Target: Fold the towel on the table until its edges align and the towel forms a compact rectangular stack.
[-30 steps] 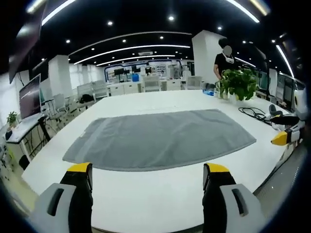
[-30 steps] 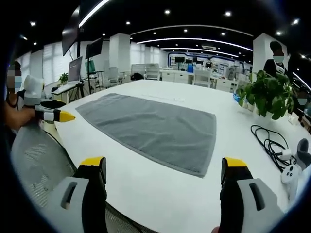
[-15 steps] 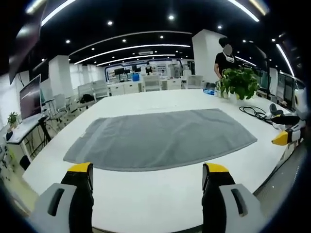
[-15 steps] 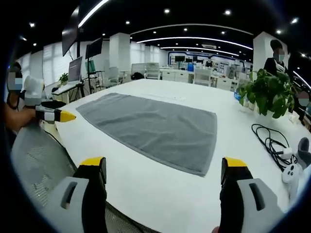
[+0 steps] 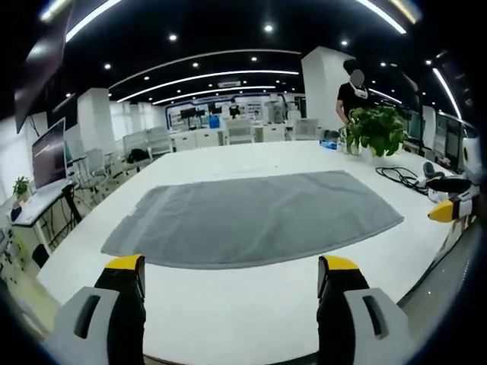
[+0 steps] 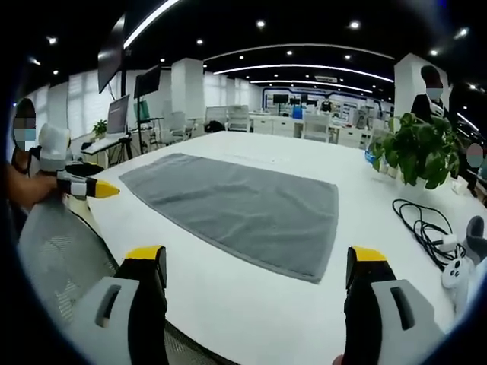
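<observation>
We see one grey towel (image 5: 255,217) lying flat and unfolded on the white surface (image 5: 228,304), a single layer with all four edges in sight. In the left gripper view our left gripper (image 5: 232,277) hovers over the near edge of the surface, its two yellow-tipped fingers (image 5: 125,266) spread wide and released, short of the towel's long edge. In the right gripper view the right gripper (image 6: 255,266) is likewise spread with nothing between its fingers (image 6: 369,258), near one corner of the towel (image 6: 243,209), apart from it.

One potted plant (image 6: 417,152) stands beyond the towel's far end, and one black cable (image 6: 424,220) lies coiled beside it. At the right edge of the right gripper view a white device (image 6: 460,266) is partly cut off, and we cannot tell what it is. A person (image 5: 354,91) stands behind the plant, partly hidden by it. Part of a mesh chair (image 6: 61,258) shows at the lower left of the right gripper view.
</observation>
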The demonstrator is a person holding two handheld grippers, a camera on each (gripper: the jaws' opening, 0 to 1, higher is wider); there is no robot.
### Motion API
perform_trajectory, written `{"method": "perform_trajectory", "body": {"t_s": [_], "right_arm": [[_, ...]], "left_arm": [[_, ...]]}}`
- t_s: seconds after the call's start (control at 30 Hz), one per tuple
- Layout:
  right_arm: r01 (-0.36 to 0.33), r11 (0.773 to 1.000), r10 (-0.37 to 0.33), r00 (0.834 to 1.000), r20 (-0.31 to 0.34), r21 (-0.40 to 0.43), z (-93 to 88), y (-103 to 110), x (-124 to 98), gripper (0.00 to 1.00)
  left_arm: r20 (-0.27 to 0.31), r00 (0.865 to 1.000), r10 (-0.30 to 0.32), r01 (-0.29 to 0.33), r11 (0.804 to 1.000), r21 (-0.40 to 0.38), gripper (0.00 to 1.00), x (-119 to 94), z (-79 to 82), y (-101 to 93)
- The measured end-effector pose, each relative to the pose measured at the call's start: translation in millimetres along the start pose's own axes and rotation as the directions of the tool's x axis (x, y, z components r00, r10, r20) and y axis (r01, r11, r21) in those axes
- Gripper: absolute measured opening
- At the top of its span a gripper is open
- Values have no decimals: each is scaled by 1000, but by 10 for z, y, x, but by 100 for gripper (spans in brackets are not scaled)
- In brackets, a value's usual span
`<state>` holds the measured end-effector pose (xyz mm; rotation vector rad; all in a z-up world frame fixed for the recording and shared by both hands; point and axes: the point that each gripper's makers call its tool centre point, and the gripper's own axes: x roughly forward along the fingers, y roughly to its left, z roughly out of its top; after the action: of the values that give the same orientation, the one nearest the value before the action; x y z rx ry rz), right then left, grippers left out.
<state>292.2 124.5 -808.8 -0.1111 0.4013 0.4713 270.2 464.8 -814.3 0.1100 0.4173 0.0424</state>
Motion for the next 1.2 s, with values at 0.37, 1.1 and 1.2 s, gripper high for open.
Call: {"method": "perform_trajectory", "body": {"t_s": [0.37, 1.1, 1.2], "right_arm": [[-39, 999, 40, 999, -31, 24, -52, 71, 22, 99], [-160, 984, 163, 986, -23, 82, -42, 163, 70, 99], [-176, 982, 178, 984, -17, 73, -24, 184, 74, 99]], "left_arm": [[-17, 1000, 4, -3, 1000, 13, 97, -12, -16, -20], [-37, 999, 1, 0, 1000, 31, 96, 5, -42, -28], [-27, 1000, 5, -5, 1000, 22, 96, 5, -26, -6]]}}
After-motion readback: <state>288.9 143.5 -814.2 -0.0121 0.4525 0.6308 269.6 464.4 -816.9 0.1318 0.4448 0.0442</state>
